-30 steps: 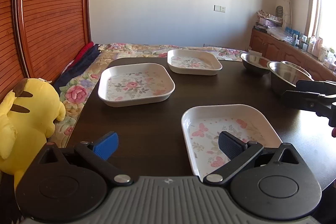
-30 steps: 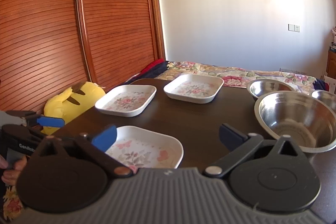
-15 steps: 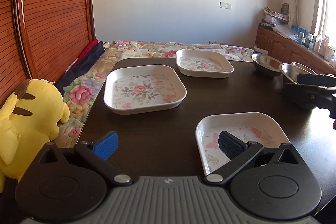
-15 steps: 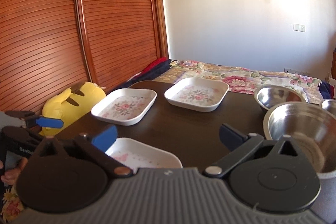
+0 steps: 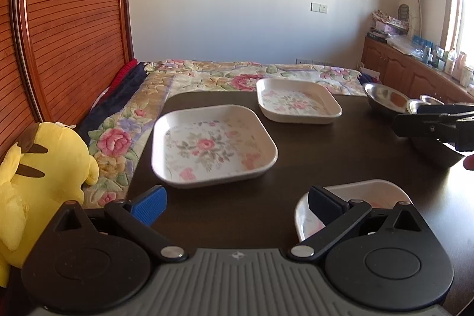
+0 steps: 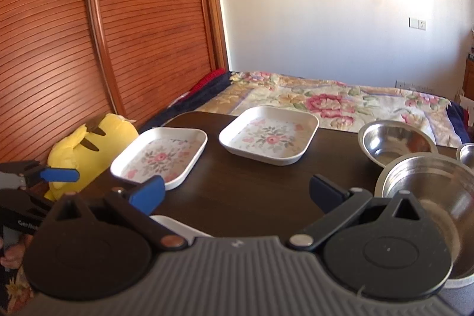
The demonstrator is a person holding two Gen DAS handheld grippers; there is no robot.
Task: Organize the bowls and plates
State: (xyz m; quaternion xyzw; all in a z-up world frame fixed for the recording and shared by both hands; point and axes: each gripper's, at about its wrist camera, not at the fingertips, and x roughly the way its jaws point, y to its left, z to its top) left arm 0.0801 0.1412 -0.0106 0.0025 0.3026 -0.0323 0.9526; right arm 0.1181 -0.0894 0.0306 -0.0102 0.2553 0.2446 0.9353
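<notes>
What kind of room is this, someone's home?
Most likely a bedroom in a home: a bed with a floral bedspread sits behind the dark table, a yellow plush toy beside it, and a wooden slatted wardrobe.

Bare dark table [image 5: 237, 206] lies open between the near plate [image 5: 305, 215] and the middle plate [image 5: 213, 144]. A clear lane separates the middle plate from the far plate [image 5: 296, 101]. Steel bowls [image 6: 397, 142] crowd the right side; a yellow plush toy [image 5: 38, 168] borders the left edge.
</notes>
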